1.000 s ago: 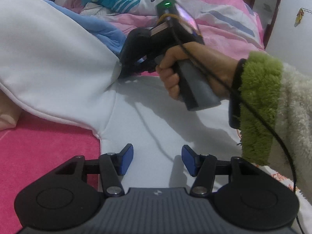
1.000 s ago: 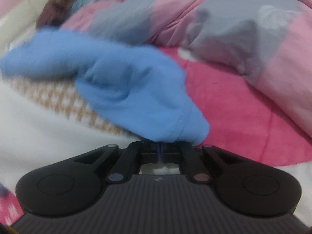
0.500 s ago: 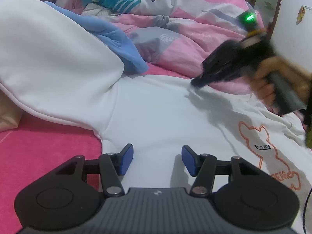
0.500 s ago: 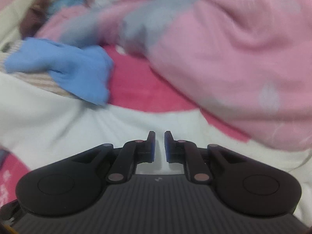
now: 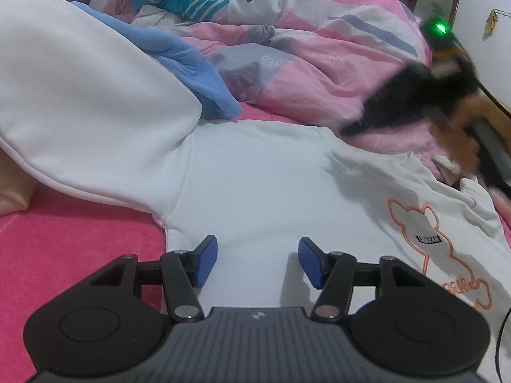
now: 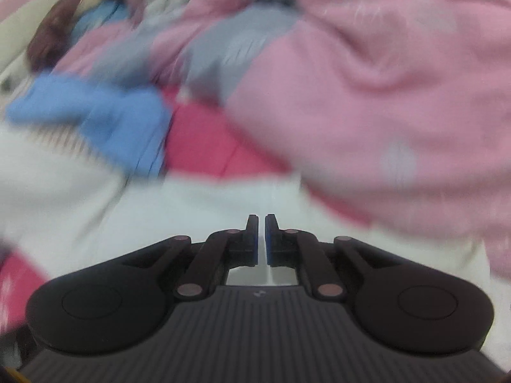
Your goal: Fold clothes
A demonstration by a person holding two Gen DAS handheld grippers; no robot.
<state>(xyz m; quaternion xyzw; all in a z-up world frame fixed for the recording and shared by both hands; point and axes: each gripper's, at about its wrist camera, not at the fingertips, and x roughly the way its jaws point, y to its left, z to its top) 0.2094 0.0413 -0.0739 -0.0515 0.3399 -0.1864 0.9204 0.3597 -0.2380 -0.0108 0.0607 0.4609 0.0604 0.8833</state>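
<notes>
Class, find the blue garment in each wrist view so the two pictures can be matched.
Left wrist view: blue garment, upper left of centre, emerging from under the white sweatshirt.
Right wrist view: blue garment, left of centre, blurred.
Shared landmark: the pink quilt beyond it.

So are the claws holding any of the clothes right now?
No. The left claw is open above the white sweatshirt, pinching nothing. The right claw is shut with nothing between its pads.

Rumpled pink duvet (image 5: 319, 73) on magenta sheet (image 5: 73, 239)
</notes>
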